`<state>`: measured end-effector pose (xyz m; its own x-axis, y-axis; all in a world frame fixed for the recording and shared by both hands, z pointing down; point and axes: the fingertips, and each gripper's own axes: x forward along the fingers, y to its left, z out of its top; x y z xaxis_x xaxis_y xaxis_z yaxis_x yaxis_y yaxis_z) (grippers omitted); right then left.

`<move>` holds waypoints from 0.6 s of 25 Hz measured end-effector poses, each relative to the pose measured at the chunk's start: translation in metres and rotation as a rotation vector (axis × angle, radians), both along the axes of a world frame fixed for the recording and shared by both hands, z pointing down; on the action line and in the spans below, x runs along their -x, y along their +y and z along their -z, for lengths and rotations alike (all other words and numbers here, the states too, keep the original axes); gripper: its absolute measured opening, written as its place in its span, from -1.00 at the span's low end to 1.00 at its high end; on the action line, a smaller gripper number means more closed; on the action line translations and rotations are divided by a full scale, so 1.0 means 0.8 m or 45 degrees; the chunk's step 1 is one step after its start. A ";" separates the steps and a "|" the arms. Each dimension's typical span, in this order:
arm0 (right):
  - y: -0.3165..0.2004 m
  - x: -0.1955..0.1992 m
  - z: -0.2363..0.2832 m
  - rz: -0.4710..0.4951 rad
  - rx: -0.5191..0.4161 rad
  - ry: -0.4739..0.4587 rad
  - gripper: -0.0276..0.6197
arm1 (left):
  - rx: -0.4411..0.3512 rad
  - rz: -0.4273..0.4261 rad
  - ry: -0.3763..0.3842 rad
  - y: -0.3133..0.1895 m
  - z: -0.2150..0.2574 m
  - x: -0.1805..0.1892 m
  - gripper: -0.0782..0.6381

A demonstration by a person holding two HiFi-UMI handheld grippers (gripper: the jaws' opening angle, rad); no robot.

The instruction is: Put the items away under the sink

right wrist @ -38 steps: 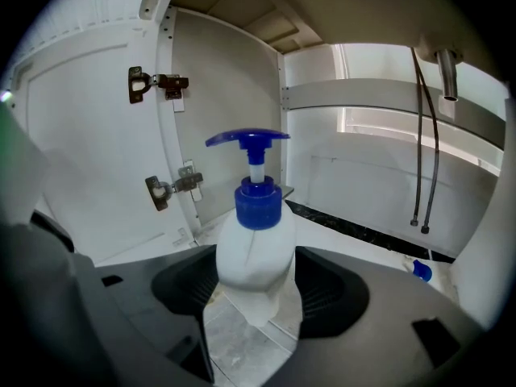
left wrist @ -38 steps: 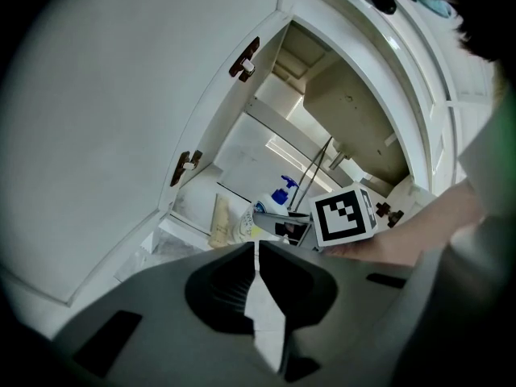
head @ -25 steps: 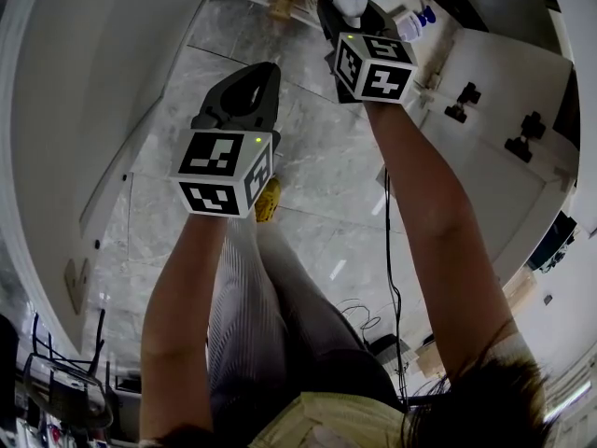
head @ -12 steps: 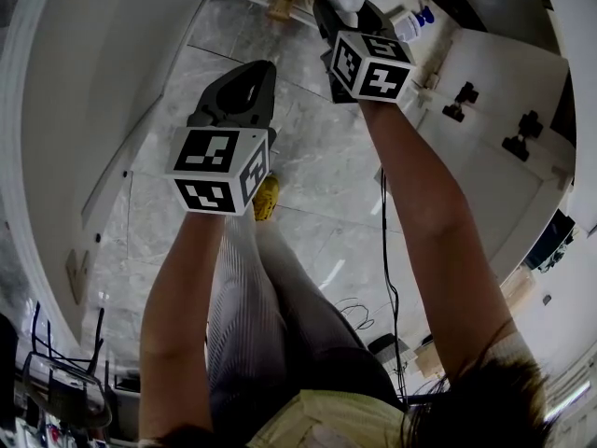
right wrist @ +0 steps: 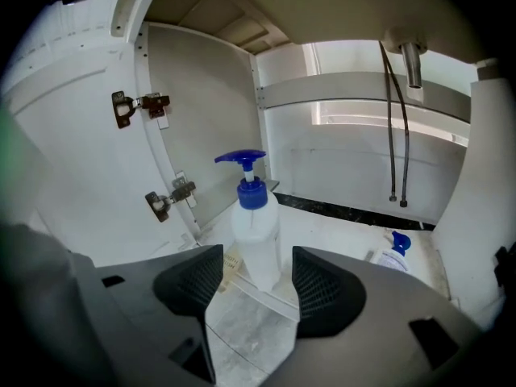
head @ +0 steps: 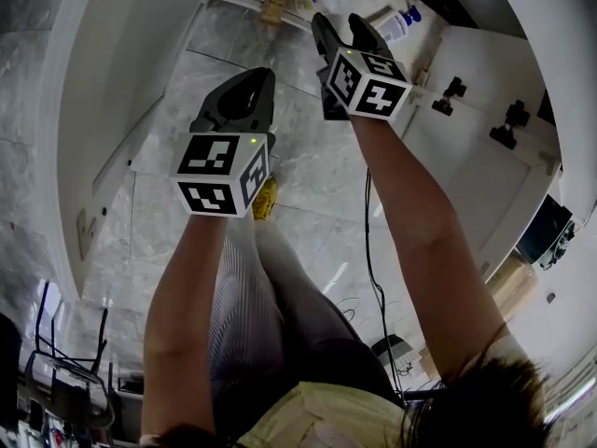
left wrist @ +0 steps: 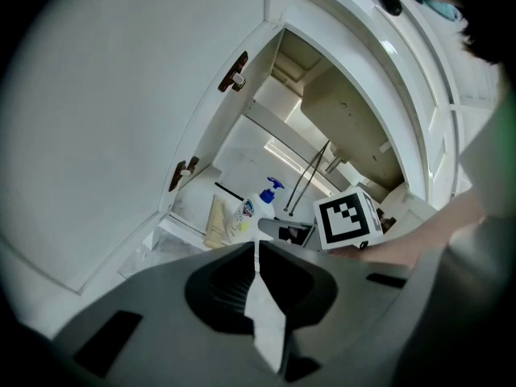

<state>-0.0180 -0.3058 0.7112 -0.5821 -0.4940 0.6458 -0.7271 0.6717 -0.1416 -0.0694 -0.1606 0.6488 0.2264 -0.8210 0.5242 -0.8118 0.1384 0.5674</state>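
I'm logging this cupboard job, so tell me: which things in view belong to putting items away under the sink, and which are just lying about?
Job in hand:
pump bottle, standing in the sink cabinet
small bottle, lying on its floor
beige packet
right gripper, jaws apart

Just about:
black cable on the floor
plumbing hoses

Upright blue-pump bottle [right wrist: 255, 236] on cabinet floor [right wrist: 339, 224]

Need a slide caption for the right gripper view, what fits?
Right tool, jaws apart, facing an upright blue-pump bottle at the under-sink cabinet's front edge.
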 end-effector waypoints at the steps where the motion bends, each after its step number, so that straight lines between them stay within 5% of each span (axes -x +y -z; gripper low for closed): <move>1: 0.005 -0.003 0.002 -0.002 0.016 0.000 -0.11 | -0.002 0.010 0.018 0.001 0.005 -0.001 -0.67; 11: 0.050 -0.029 0.042 -0.030 0.170 -0.044 -0.13 | 0.015 0.037 0.051 0.012 0.046 -0.010 -0.67; 15: 0.070 -0.041 0.056 -0.022 0.196 -0.028 -0.28 | 0.023 0.043 0.053 0.020 0.063 -0.014 -0.67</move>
<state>0.0145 -0.2495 0.6666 -0.5894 -0.4003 0.7016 -0.7340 0.6282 -0.2582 -0.0579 -0.1444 0.5985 0.2209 -0.8189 0.5297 -0.7820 0.1758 0.5979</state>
